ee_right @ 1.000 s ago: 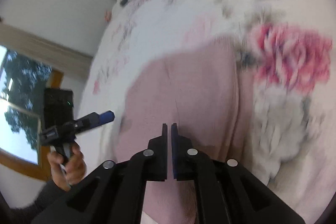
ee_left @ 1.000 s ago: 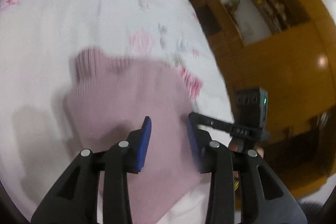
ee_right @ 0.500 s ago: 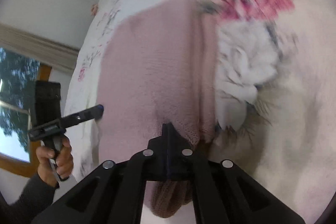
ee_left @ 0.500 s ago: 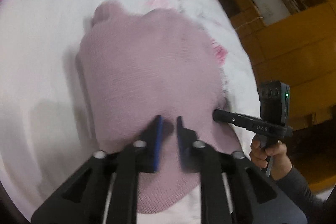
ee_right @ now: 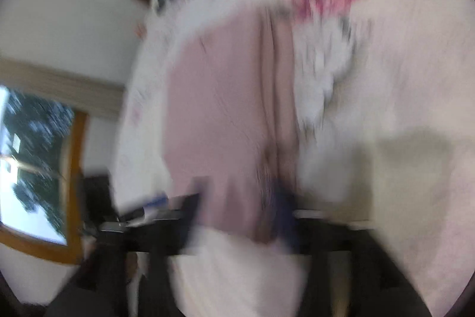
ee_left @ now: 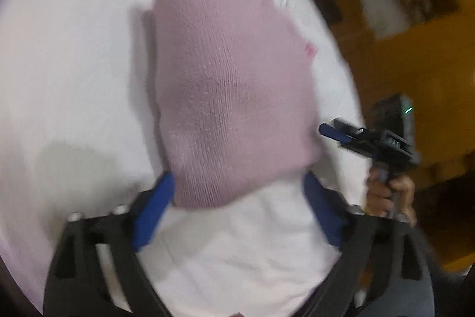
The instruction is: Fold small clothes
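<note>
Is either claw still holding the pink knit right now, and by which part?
Left claw is wide open, holding nothing; the pink knit lies on the bedspread. Right claw looks clear of it; too blurred to be sure.

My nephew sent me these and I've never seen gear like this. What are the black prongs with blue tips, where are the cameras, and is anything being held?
No robot: a person holds a two-finger gripper in each hand, each carrying a fisheye camera looking along its fingers. In the left view the left gripper is spread wide, holding nothing, before a folded pink knit garment on a floral bedspread. The right gripper is beside it. The right view is too blurred to judge its grip.
</note>
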Motion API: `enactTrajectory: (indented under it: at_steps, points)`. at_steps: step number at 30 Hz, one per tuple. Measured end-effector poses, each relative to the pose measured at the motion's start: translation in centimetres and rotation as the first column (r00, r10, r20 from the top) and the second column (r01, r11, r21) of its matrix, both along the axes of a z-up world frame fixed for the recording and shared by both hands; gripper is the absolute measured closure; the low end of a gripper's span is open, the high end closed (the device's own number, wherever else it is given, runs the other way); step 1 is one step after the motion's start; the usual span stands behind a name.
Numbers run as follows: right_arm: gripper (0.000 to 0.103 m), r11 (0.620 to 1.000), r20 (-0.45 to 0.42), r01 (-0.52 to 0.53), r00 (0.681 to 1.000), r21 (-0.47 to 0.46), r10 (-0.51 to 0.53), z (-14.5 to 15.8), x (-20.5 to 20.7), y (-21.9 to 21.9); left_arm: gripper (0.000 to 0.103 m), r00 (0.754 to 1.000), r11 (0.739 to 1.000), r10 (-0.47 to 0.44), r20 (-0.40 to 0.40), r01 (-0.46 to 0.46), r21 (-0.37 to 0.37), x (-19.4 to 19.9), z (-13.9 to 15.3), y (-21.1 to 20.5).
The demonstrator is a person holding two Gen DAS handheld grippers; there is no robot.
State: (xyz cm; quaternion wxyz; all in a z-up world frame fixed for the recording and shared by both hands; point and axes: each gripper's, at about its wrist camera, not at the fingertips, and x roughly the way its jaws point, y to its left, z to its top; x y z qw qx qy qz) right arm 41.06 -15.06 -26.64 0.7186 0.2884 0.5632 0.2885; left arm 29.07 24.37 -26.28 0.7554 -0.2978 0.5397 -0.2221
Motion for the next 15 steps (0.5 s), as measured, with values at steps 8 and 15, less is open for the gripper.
enactTrajectory:
  at_steps: [8, 15]
  points:
    - [0.019, 0.991, -0.162, 0.045, 0.987, 0.129, -0.024, -2.6, 9.8, -1.0, 0.012, 0.995, 0.99, 0.083, -0.062, -0.089, -0.108, 0.9, -3.3, 3.3]
    - [0.019, 0.995, -0.204, -0.077, 0.975, 0.069, 0.089, -5.9, 12.0, 2.7, 0.013, 0.995, 0.977, 0.031, -0.092, -0.05, -0.209, 2.7, -7.2, 1.3]
